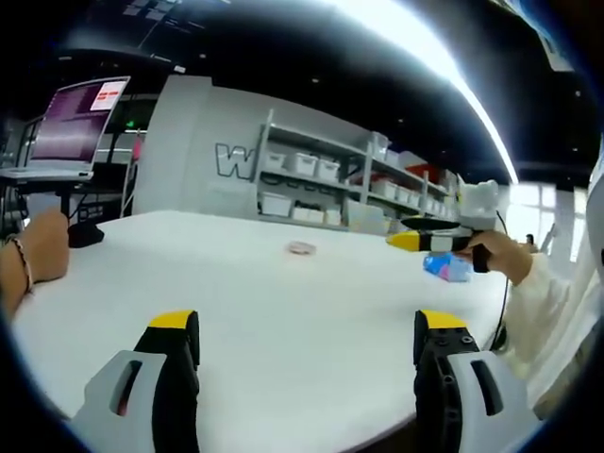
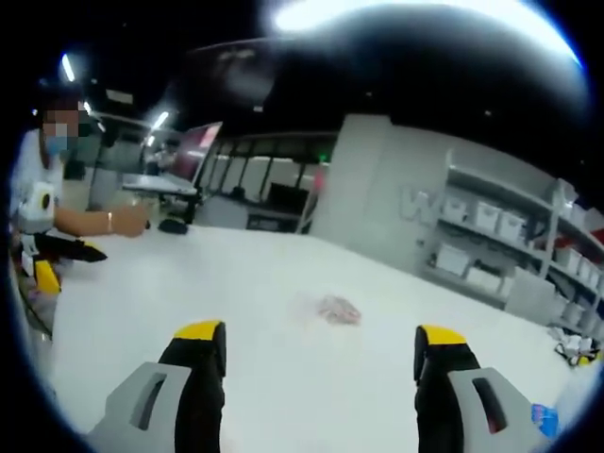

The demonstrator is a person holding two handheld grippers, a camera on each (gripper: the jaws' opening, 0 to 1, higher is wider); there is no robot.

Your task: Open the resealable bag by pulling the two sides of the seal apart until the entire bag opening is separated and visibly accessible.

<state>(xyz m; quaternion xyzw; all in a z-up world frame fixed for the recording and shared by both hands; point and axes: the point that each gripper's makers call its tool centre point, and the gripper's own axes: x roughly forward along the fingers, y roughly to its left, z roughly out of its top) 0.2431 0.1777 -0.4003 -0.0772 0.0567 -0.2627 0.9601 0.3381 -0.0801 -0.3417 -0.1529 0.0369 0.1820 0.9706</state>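
Observation:
A small, crumpled clear bag with a pinkish tint (image 1: 301, 248) lies flat on the round white table (image 1: 283, 311), near its middle. In the right gripper view the bag (image 2: 338, 309) sits just ahead of the jaws. My left gripper (image 1: 307, 330) is open above the table's near edge, well short of the bag, with nothing between its jaws. My right gripper (image 2: 319, 338) is open too, and empty. In the left gripper view it comes in from the right as a black and yellow gripper (image 1: 429, 242), held by a hand in a white sleeve (image 1: 495, 255).
A blue packet (image 1: 448, 267) lies under the right gripper. Another person's hand with a bracelet (image 1: 33, 253) rests on the table's left side, near a laptop on a stand (image 1: 75, 127). Shelves with white bins (image 1: 321, 179) stand behind. The left gripper's black and yellow part (image 2: 47, 269) shows.

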